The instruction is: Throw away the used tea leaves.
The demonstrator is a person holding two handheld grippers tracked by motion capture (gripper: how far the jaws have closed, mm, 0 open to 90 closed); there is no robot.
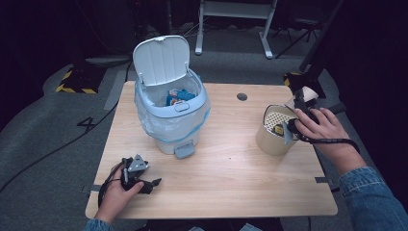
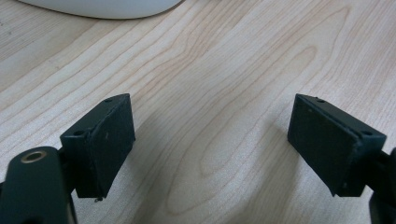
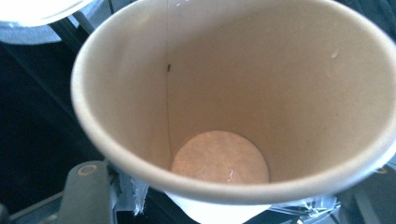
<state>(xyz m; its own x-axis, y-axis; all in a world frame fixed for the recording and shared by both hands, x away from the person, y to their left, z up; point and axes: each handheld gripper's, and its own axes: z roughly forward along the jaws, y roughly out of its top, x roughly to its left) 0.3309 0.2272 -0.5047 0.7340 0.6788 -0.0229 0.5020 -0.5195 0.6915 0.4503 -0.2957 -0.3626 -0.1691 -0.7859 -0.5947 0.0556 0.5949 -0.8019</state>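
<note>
A light wooden table [image 1: 226, 178] stands on grey carpet [image 1: 43, 144] in a dim room; a white desk frame [image 1: 235, 14] shows at upper centre, yellow-black hazard tape [image 1: 74, 82] upper left.

High view looks down over the whole table [image 1: 231, 183]; 2 gripper views sit close: wood, paper cup [image 3: 233, 93].

Matt paper cup [image 3: 261, 84], wood-grain table [image 2: 224, 70]

Black grippers [image 1: 136, 174] (flat square pads [image 2: 111, 140]); trailing cables; blue denim sleeves [image 1: 373, 199].
</note>
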